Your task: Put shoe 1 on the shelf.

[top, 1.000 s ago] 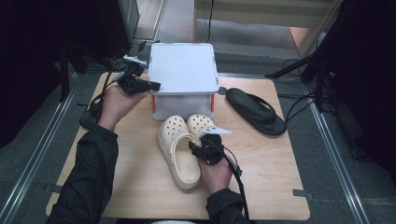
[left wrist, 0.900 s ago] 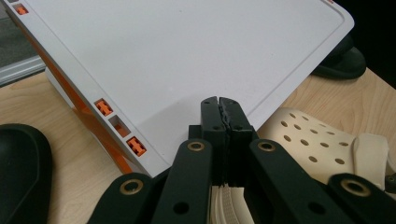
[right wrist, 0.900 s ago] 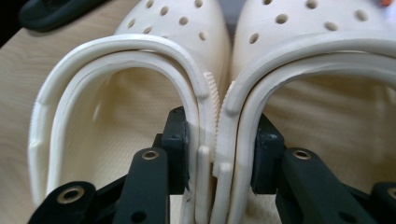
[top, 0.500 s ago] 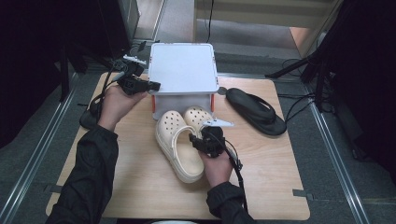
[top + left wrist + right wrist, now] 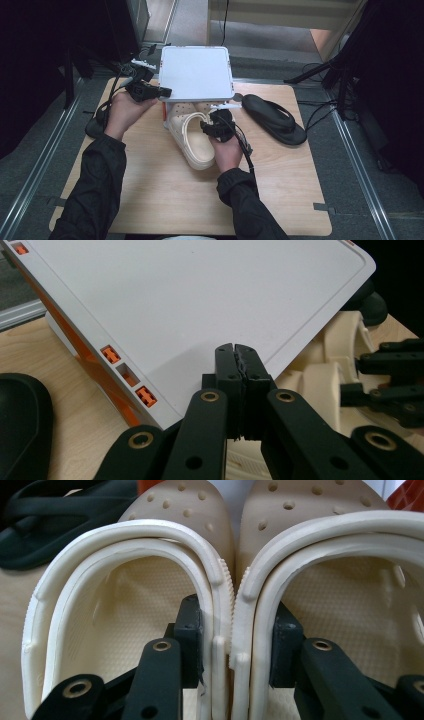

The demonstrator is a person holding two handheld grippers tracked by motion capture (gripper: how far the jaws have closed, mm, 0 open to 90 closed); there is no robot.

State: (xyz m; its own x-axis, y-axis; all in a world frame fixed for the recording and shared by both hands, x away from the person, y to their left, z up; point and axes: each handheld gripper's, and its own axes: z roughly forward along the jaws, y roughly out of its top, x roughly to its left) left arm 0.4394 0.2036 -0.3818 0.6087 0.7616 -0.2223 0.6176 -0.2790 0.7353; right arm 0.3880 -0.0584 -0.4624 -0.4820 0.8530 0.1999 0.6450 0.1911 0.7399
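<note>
A pair of cream clogs (image 5: 192,142) lies side by side at the table's middle, toes under the raised white lid (image 5: 196,72) of a box with orange latches (image 5: 111,355). My right gripper (image 5: 216,122) is shut on the pair: one jaw sits inside each clog (image 5: 220,590) and they press the two inner walls together. My left gripper (image 5: 162,92) is at the lid's front left corner. Its jaws are shut on the lid's edge (image 5: 200,300) and hold the lid tilted up. The clogs (image 5: 320,380) and the right gripper (image 5: 360,375) show under that lid.
A black sandal (image 5: 275,119) lies on the wooden table (image 5: 280,200) to the right of the box. A dark flat object (image 5: 95,125) sits at the table's left edge beside my left wrist. The floor runs round the table, with rails on both sides.
My right gripper has carried the clogs away from me toward the box, so their toes now lie under the lid. The left gripper and the lid have stayed put.
</note>
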